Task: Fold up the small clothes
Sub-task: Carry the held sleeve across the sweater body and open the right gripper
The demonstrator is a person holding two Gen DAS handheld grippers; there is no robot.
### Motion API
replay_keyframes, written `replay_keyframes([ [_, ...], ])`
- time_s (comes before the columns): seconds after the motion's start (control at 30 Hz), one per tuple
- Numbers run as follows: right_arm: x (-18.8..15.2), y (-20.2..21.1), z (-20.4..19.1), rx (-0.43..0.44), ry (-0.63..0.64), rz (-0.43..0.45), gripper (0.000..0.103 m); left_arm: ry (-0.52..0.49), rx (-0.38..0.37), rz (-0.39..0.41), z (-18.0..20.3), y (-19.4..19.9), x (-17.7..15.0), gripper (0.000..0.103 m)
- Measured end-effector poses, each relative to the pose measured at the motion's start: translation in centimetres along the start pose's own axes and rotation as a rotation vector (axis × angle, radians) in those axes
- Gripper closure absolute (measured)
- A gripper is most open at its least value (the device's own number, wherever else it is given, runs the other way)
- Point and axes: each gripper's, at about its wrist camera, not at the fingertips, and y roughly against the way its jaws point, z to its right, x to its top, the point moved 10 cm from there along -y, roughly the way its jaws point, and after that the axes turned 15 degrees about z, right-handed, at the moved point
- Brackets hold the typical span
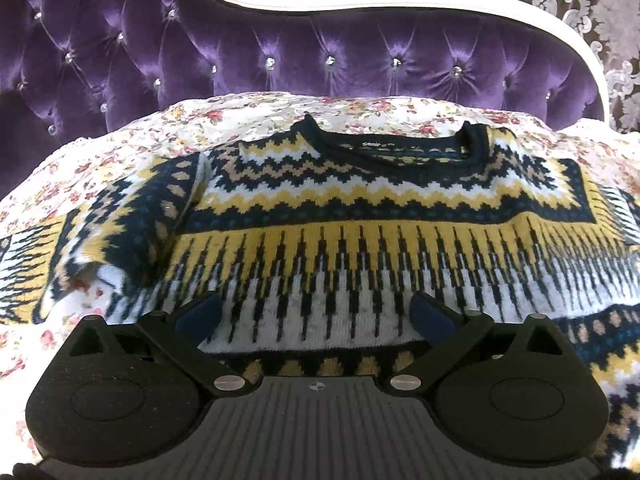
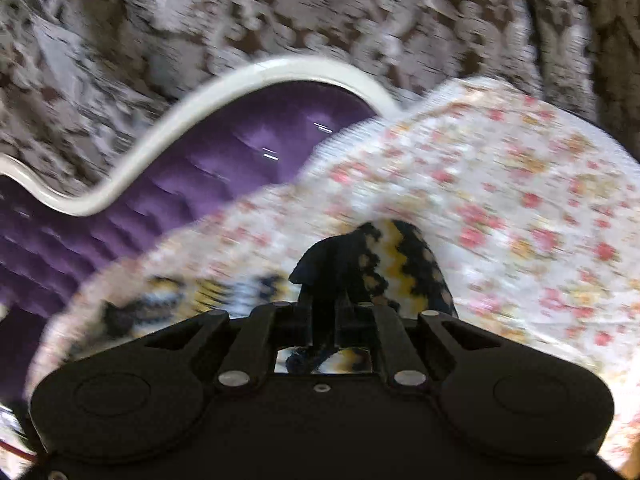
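Observation:
A small knit sweater (image 1: 320, 216) in navy, yellow and white zigzag bands lies flat on the floral bedspread (image 1: 260, 110), neck hole toward the headboard. Its left sleeve (image 1: 132, 220) is folded inward. My left gripper (image 1: 316, 316) hovers over the hem, jaws open wide, blue pads (image 1: 200, 312) on either side of the white band. In the blurred right wrist view, my right gripper (image 2: 326, 280) is shut on a dark-edged part of the sweater (image 2: 400, 256), lifted above the bedspread (image 2: 500, 184). More of the knit (image 2: 192, 296) trails at lower left.
A tufted purple headboard (image 1: 200, 48) with a white curved frame (image 1: 360, 4) stands behind the bed. Patterned brown and silver wallpaper (image 2: 240, 12) is beyond it. The bedspread's edge drops off at the left (image 1: 24, 184).

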Motion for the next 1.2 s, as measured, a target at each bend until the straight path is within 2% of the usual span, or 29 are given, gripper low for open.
replay_keyframes([
  [0.17, 1.4, -0.6, -8.5, 0.164, -0.017, -0.016, 0.087, -0.054, -0.002, 0.066, -0.6, 3.4, 1.4, 0.002],
  [0.3, 0.8, -2.0, -16.0, 0.304, -0.039, -0.067, 0.087, -0.056, -0.029, 0.091, -1.7, 6.0, 2.0, 0.002],
  [0.43, -1.5, -4.0, -23.6, 0.438, -0.091, -0.127, 0.087, -0.030, -0.050, 0.103, -3.2, 8.0, 1.9, 0.002],
  [0.6, -5.8, -7.6, -31.3, 0.531, -0.104, -0.196, 0.087, -0.022, -0.044, 0.097, -5.1, 9.3, 1.1, 0.002],
  [0.83, -12.5, -11.1, -36.8, 0.577, -0.117, -0.281, 0.087, 0.006, -0.030, 0.060, -7.3, 9.5, -0.6, 0.002],
  [1.03, -17.2, -13.7, -38.0, 0.558, -0.104, -0.326, 0.086, 0.000, -0.009, 0.031, -8.3, 9.5, -1.8, 0.002],
  [1.2, -19.9, -14.4, -38.0, 0.568, -0.111, -0.347, 0.085, -0.002, 0.000, 0.016, -8.6, 9.5, -2.3, 0.002],
])
